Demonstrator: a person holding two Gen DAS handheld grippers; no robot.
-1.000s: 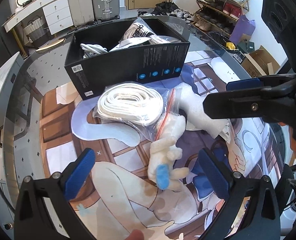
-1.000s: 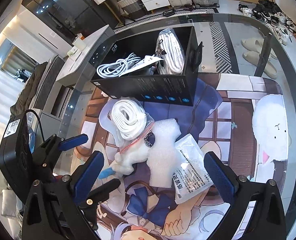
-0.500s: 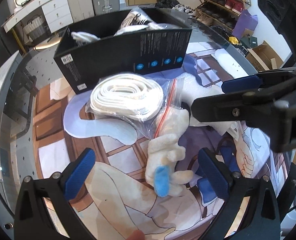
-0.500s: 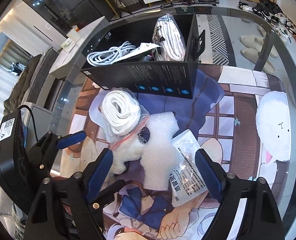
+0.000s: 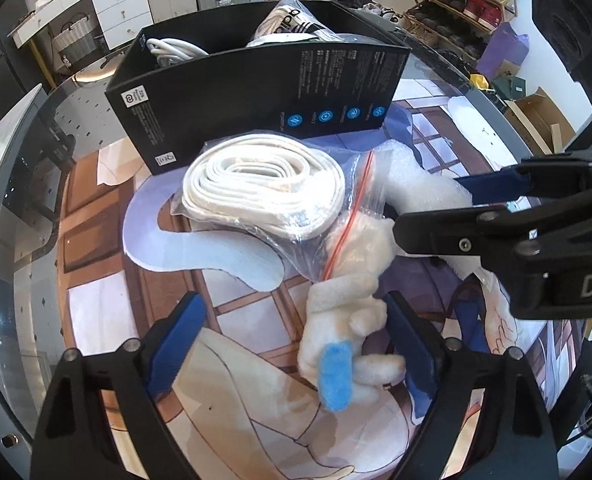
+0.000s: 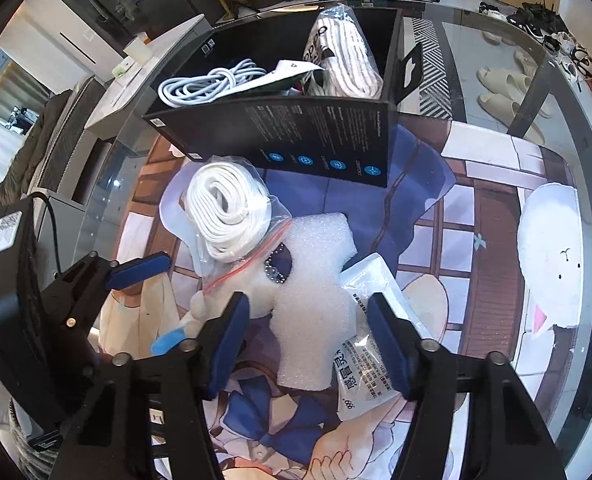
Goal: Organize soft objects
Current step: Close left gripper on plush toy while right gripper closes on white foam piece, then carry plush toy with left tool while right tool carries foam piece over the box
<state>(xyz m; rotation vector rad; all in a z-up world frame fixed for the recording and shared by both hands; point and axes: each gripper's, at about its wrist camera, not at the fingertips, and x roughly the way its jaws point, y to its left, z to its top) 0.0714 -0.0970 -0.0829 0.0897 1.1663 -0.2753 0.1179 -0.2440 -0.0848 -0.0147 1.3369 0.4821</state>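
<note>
Black box (image 6: 319, 136): blue round icons, small print unreadable; holds white cable (image 6: 208, 86), bagged striped cloth (image 6: 343, 60). Sachet (image 6: 369, 344) reads "999". Left gripper (image 5: 296, 340) closing, jaws wide around plush toy (image 5: 347, 320), right pad touching. Right gripper (image 6: 307, 340) closing, straddles foam piece (image 6: 311, 304), pads apart from it. Both on mat by bagged white strap (image 5: 268, 188).

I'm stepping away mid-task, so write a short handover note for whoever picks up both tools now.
Left tool: open, jaws just been closing around the white plush toy, not yet pressing.
Right tool: open, closing around the foam piece.
Black box already holds a cable and a bagged item.
Left on the mat: bagged white strap, plush toy, foam piece, white packet.
</note>
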